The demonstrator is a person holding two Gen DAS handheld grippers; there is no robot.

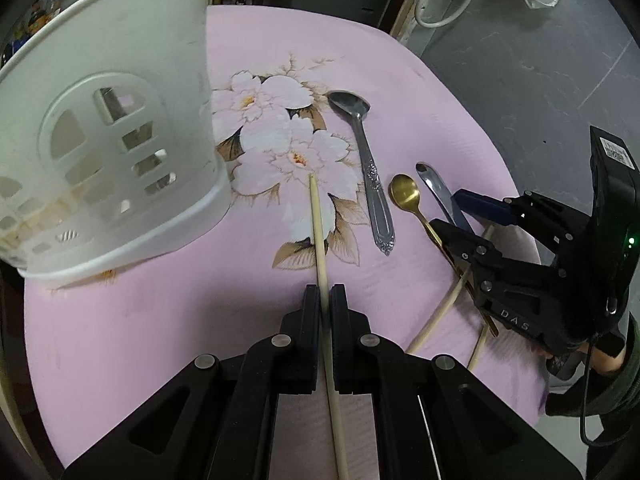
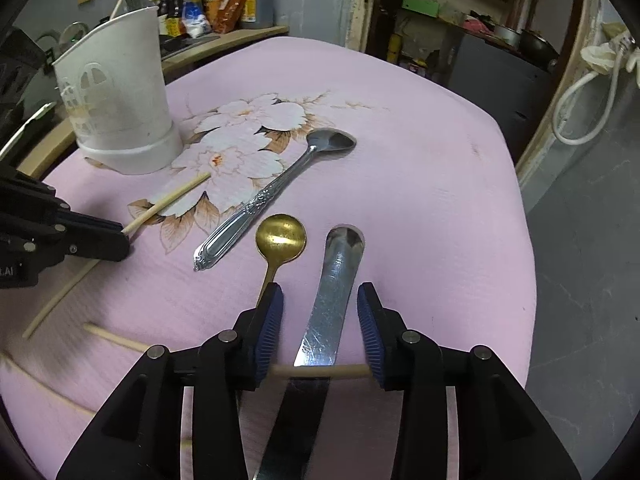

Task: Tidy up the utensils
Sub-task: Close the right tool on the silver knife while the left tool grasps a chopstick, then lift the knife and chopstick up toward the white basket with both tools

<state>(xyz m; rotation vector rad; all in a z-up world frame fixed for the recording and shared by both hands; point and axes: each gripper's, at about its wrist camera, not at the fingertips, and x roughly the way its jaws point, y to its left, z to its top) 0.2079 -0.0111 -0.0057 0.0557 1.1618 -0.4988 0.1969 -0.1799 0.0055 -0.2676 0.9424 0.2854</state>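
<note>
Your left hand-held gripper (image 1: 325, 296) sits low over the pink counter (image 1: 160, 320), clenched on one chopstick (image 1: 318, 216) pointing at the white holder (image 1: 120, 140). Your right hand-held gripper (image 2: 320, 320) hangs released, straddling one steel blade-like utensil (image 2: 334, 280). Two spoons lie beside it: silver (image 2: 264, 196) and gold (image 2: 281, 236).

The left wrist view looks forward and down along the left gripper (image 1: 325, 294) from close above the pink floral tablecloth (image 1: 168, 320), with the white utensil holder (image 1: 108, 132) looming near at its left. The right wrist view sits low over the same cloth, facing the far shelf of bottles (image 2: 216, 0). Both views share the ornate silver spoon (image 1: 370, 172), the gold spoon (image 1: 405, 192) and each other's gripper.
</note>
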